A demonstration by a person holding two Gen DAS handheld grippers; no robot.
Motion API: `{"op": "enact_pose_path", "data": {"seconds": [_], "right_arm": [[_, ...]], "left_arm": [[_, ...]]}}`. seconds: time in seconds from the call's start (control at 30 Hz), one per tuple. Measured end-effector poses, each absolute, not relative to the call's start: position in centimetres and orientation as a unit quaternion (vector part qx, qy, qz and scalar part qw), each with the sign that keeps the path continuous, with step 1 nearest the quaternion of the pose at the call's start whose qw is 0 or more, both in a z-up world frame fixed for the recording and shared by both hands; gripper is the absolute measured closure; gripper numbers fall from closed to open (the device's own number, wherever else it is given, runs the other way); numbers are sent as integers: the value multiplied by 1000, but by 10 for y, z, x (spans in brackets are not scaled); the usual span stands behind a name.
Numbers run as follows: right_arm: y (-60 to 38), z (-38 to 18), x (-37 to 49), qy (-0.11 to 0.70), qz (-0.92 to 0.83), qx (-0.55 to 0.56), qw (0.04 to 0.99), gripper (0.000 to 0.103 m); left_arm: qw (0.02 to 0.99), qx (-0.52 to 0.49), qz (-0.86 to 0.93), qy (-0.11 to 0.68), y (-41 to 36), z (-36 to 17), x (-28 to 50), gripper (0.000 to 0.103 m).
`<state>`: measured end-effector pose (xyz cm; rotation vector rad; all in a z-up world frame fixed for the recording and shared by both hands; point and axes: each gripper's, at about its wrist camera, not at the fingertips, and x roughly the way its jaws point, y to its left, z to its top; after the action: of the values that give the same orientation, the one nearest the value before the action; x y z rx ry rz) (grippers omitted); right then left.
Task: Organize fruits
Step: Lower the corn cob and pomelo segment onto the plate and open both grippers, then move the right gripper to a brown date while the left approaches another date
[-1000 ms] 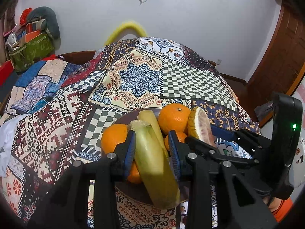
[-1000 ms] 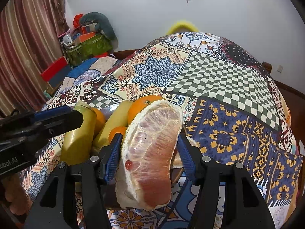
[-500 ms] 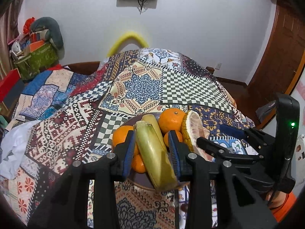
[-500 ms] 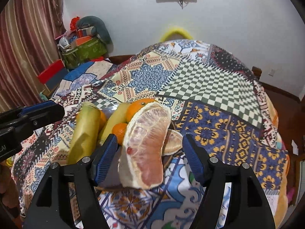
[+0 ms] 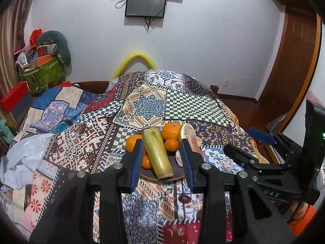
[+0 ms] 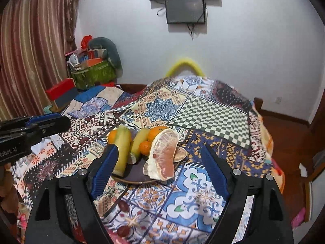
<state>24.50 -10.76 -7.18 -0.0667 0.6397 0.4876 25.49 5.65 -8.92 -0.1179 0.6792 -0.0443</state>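
A dark plate (image 5: 146,175) (image 6: 132,181) on the patchwork quilt holds a long yellow-green banana (image 5: 158,154) (image 6: 121,148), a second banana (image 6: 140,140), several oranges (image 5: 171,130) (image 6: 145,147) and a peeled pink pomelo segment (image 6: 162,156) (image 5: 189,132). My left gripper (image 5: 162,162) hangs back above the plate's near rim. Its jaws are opening, and the banana lies on the plate beyond them, untouched. My right gripper (image 6: 160,170) is drawn back too, its jaws opening wide, clear of the pomelo segment, which leans on the plate. Each gripper shows in the other's view (image 5: 247,142) (image 6: 40,124).
The quilt (image 5: 146,103) covers a rounded surface that drops away on all sides. A white cloth (image 5: 20,158) lies at the left, with a green basket of clutter (image 5: 40,75) and a red box (image 5: 14,97) behind it. A yellow curved bar (image 5: 138,59) stands at the far edge, a wooden door (image 5: 294,71) at the right.
Both grippers have pulled back and up from the plate. The left jaws have parted from the banana. The right jaws have spread wide, leaving the pomelo segment on the plate.
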Motion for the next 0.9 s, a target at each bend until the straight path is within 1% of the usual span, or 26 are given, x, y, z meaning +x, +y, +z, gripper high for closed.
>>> {"op": "enact_pose_path", "data": {"seconds": [0.13, 0.27, 0.43, 0.53, 0.9], "right_arm": [[-108, -71, 226, 310, 239, -39, 919, 21], [-108, -74, 210, 314, 244, -39, 917, 21], [-104, -85, 195, 328, 247, -50, 910, 21], [-101, -95, 188, 339, 250, -52, 905, 21], [-91, -152, 172, 416, 265, -39, 869, 21]], "left_arm": [[941, -58, -23, 332, 54, -85, 236, 61], [940, -59, -23, 336, 52, -88, 220, 52], [933, -57, -23, 354, 52, -100, 204, 50], [928, -61, -21, 367, 54, -112, 196, 45], [894, -82, -4, 440, 73, -173, 190, 45]]}}
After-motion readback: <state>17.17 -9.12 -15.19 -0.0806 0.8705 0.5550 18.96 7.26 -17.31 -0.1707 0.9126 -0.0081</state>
